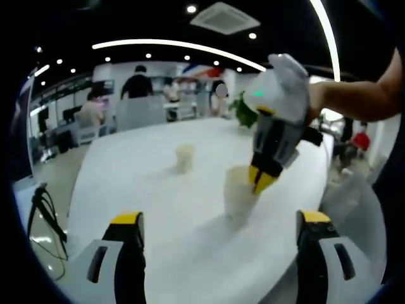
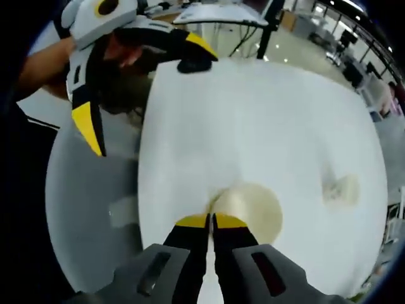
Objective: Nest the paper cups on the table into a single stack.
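A pale paper cup (image 1: 237,193) stands upright near the middle of the white table (image 1: 158,209). My right gripper (image 1: 261,180) comes in from the right and pinches the cup's rim. From above, the right gripper (image 2: 212,220) has its jaws together on the near rim of that cup (image 2: 253,212). A second, smaller-looking cup (image 1: 184,156) stands alone farther back, and it is off to the right as the same cup (image 2: 340,188) in the right gripper view. My left gripper (image 1: 220,220) hangs open over the table's near edge with nothing in it, and from above it (image 2: 142,88) sits at the upper left.
The table edge (image 2: 142,190) curves down the left, with grey floor and a tripod's legs (image 2: 253,35) beyond. Across the room are desks, seated people (image 1: 92,111) and a green plant (image 1: 243,111). A person's forearm (image 1: 354,98) holds the right gripper.
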Demonstrator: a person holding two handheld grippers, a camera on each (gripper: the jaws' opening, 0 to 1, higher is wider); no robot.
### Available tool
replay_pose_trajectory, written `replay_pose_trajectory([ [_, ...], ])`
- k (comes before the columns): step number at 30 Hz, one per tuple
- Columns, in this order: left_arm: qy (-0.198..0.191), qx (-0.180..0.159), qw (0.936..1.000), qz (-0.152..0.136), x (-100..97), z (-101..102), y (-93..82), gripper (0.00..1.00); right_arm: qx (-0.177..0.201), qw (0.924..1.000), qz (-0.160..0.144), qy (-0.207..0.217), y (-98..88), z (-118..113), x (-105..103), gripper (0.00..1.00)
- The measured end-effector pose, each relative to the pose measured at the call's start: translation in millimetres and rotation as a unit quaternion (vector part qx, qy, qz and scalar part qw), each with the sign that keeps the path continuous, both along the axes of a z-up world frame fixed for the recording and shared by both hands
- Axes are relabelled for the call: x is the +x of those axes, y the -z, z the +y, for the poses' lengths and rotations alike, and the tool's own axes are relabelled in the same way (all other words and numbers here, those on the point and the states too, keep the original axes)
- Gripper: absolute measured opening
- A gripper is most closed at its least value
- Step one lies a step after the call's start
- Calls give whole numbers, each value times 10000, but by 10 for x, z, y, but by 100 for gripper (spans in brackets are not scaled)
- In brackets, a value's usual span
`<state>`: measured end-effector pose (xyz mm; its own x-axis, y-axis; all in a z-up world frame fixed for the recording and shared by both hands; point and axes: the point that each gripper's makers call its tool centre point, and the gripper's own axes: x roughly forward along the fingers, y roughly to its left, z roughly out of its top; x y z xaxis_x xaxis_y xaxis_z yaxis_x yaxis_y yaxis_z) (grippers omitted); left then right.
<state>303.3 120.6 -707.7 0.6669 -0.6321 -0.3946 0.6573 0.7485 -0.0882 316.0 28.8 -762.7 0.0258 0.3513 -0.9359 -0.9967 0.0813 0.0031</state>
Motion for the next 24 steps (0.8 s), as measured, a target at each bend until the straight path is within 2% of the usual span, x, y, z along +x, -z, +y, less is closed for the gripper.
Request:
replay_pose_trajectory([
  [1, -2, -6, 10000, -1, -1, -1, 0, 98, 95, 9999, -61, 54, -27, 16, 28, 0],
  [3, 3, 7, 10000, 12, -4, 0, 9, 98, 314, 9988, -282, -240, -60, 44, 67, 1],
  [5, 1, 16, 10000, 19, 1, 6, 14, 98, 483, 9985, -254, -25, -110, 31, 76, 9],
  [6, -6, 4, 10000, 17, 4, 6, 10, 98, 689, 9973, -220, 125, -167, 33, 84, 13],
  [7, -9, -5, 10000, 10, 7, 7, 6, 98, 917, 9954, -200, 216, -236, 30, 99, 15],
  [9, -33, -38, 10000, -21, 26, 11, -6, 98, 1135, 9926, -158, 399, -322, -18, 119, 18],
  [12, -66, -108, 9999, -64, 50, 6, -23, 98, 1649, 9829, -221, 787, -513, -119, 200, 25],
  [14, -88, -145, 9998, -88, 73, 9, -22, 98, 2001, 9735, -348, 1049, -636, -225, 267, 31],
  [18, -124, -181, 9997, -132, 111, 1, -11, 98, 2656, 9489, -713, 1546, -800, -467, 392, 45],
  [21, -159, -213, 9995, -186, 150, 2, -13, 98, 2956, 9339, -646, 1907, -775, -649, 385, 56],
  [22, -165, -216, 9994, -195, 160, 5, -1, 98, 3070, 9255, -662, 2116, -749, -727, 404, 61],
  [23, -168, -226, 9994, -203, 170, 9, 17, 98, 3137, 9202, -718, 2228, -730, -782, 422, 67],
  [24, -166, -259, 9993, -226, 176, 8, 30, 98, 3286, 9109, -809, 2359, -723, -844, 431, 74],
])
